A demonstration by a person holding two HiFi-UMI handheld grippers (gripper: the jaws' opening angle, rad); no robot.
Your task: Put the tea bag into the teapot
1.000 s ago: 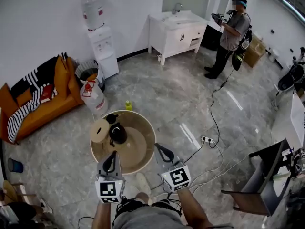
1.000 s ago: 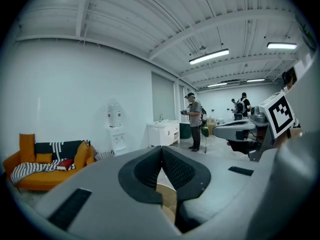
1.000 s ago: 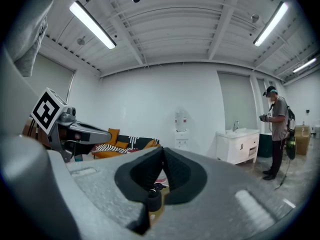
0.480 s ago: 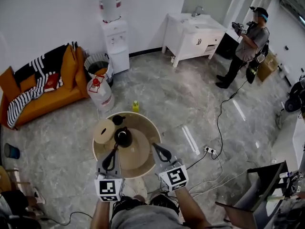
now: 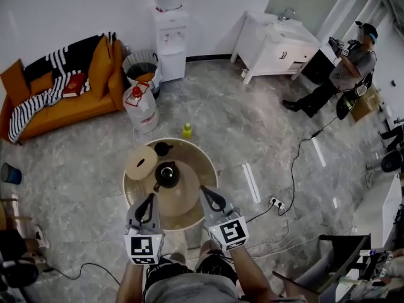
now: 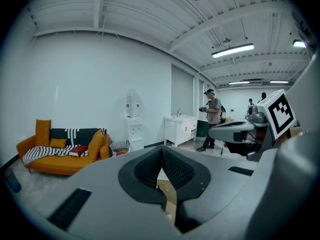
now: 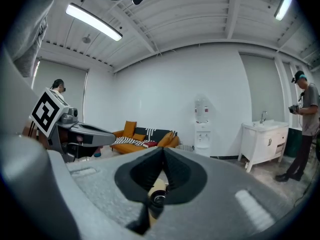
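Hovering side by side at the near edge of the round table, the left gripper and the right gripper both have their jaws pressed together with nothing between them. This looks like a ready stance before any pick-up. Both point toward the black teapot, which sits near the table's middle, within easy reach of either one. The tea bag cannot be made out in any view, so the task appears not yet begun.

A tan round disc lies just left of the pot. Behind the pot sits a small dark piece that may be a cup or a lid; I cannot tell which.

The table stands on a grey marbled floor, with a yellow bottle just beyond it. Along the far wall are an orange sofa under a striped blanket, a water dispenser, a spare water jug and a white sink cabinet. A person stands well apart at the right, and cables trail across the floor to a power strip.
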